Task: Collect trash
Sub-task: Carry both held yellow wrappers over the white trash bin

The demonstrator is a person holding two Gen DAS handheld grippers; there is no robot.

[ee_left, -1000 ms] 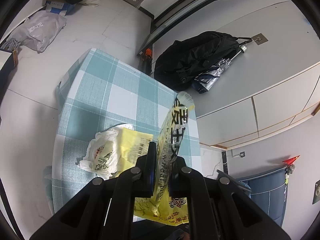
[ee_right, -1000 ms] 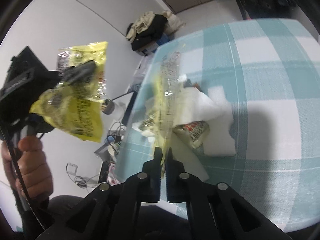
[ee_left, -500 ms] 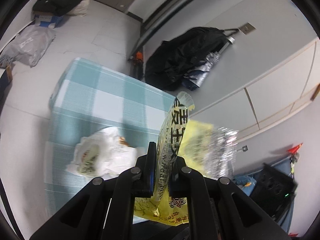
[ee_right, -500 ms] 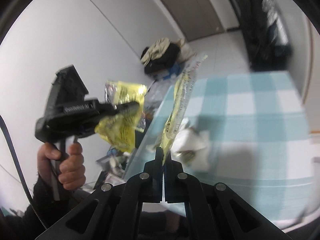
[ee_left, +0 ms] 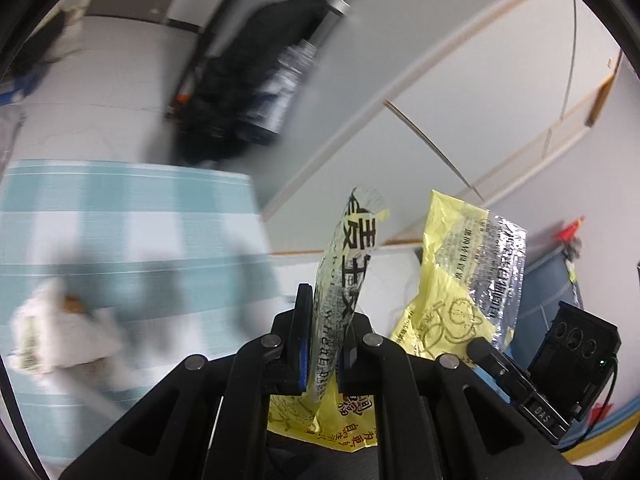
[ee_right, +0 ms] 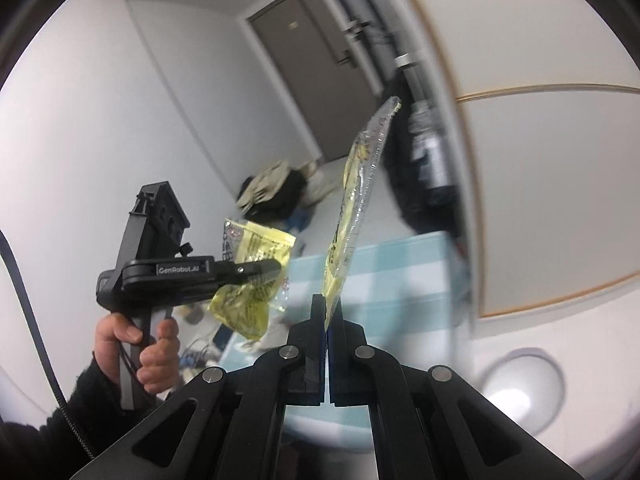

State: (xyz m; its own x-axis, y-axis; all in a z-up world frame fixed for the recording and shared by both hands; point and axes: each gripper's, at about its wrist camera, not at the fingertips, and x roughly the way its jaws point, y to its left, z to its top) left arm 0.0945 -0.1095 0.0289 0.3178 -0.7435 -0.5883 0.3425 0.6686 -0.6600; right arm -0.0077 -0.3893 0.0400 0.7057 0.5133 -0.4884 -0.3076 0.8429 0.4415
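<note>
On left claw (ee_right: 276, 270) body: "GenRobot.AI" | pinched yellow wrapper (ee_right: 250, 280): print unreadable

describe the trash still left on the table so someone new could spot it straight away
Start at the table under the teal and white checked tablecloth. Near its left edge in the left wrist view lies a crumpled white plastic bag, blurred here. Unlike the two yellow printed wrappers, which are up in the grippers, it is white and rests on the cloth.

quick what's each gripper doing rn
left gripper: closed on a yellow wrapper
right gripper: closed on a second yellow wrapper, seen edge-on
</note>
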